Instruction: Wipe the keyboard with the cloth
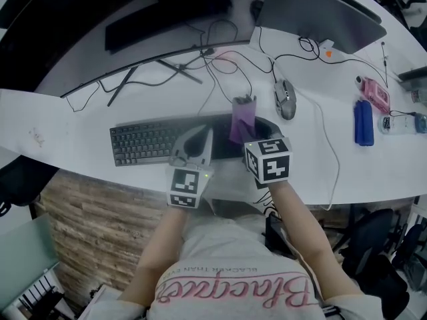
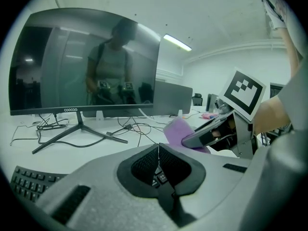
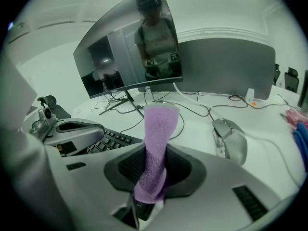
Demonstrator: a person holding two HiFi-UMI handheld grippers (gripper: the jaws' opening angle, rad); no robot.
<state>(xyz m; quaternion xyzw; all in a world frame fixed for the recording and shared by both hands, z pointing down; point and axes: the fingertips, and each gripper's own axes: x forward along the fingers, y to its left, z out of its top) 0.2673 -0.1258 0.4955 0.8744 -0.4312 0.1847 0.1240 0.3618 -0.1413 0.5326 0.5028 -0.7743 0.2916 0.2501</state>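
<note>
A black keyboard (image 1: pixel 143 143) lies along the front of the white desk (image 1: pixel 73 122). My left gripper (image 1: pixel 202 135) hovers over the keyboard's right half; in the left gripper view (image 2: pixel 159 150) its jaws are shut on nothing, with keys (image 2: pixel 28 182) at lower left. My right gripper (image 1: pixel 248 137) stands just right of it, over the keyboard's right end, shut on a purple cloth (image 1: pixel 241 120). In the right gripper view the cloth (image 3: pixel 156 143) rises upright from the jaws (image 3: pixel 154 177), with the keyboard (image 3: pixel 109 141) and the left gripper (image 3: pixel 72 129) to its left.
A curved monitor (image 1: pixel 133 19) on a V-stand and a second screen (image 1: pixel 320 12) stand behind the keyboard, with loose cables (image 1: pixel 223 65) between them. A grey mouse (image 1: pixel 285 99) lies right of the keyboard. Blue (image 1: pixel 363 122) and pink (image 1: pixel 375 93) items sit far right.
</note>
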